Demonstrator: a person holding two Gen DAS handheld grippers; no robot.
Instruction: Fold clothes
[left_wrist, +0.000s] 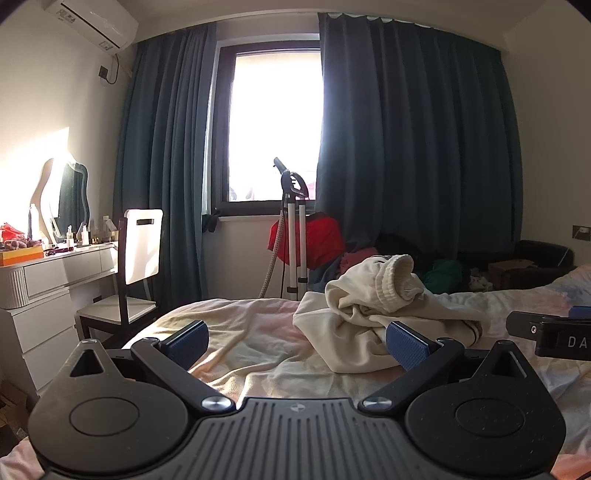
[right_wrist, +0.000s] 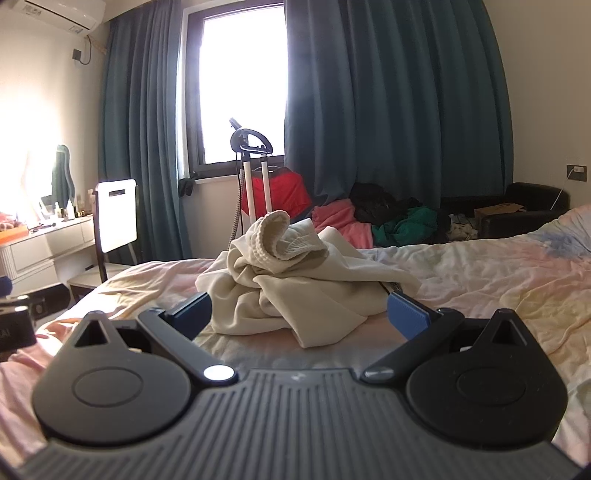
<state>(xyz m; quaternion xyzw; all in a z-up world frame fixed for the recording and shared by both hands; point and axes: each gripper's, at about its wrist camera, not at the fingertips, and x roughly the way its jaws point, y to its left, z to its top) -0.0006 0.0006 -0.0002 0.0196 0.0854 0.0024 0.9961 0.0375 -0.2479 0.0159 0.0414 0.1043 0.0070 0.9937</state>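
Cream sweatshirt (right_wrist: 295, 273) lies bunched on the bed (right_wrist: 480, 273), just beyond both tools. Left gripper (left_wrist: 295, 341) and right gripper (right_wrist: 299, 314) spread wide, empty. Best: find hem or shoulders, pull flat before folding.

The right gripper (left_wrist: 554, 334) is cut off by the right edge of the left wrist view, and only the letters "DA" can be read on it. In the right wrist view, the left gripper (right_wrist: 16, 319) is cropped by the left edge. The underside of the crumpled cream garment (right_wrist: 295, 284) is hidden by its own folds. The window (left_wrist: 275, 125) is overexposed. The bottles on the dresser (left_wrist: 62, 262) are too small to be identified.
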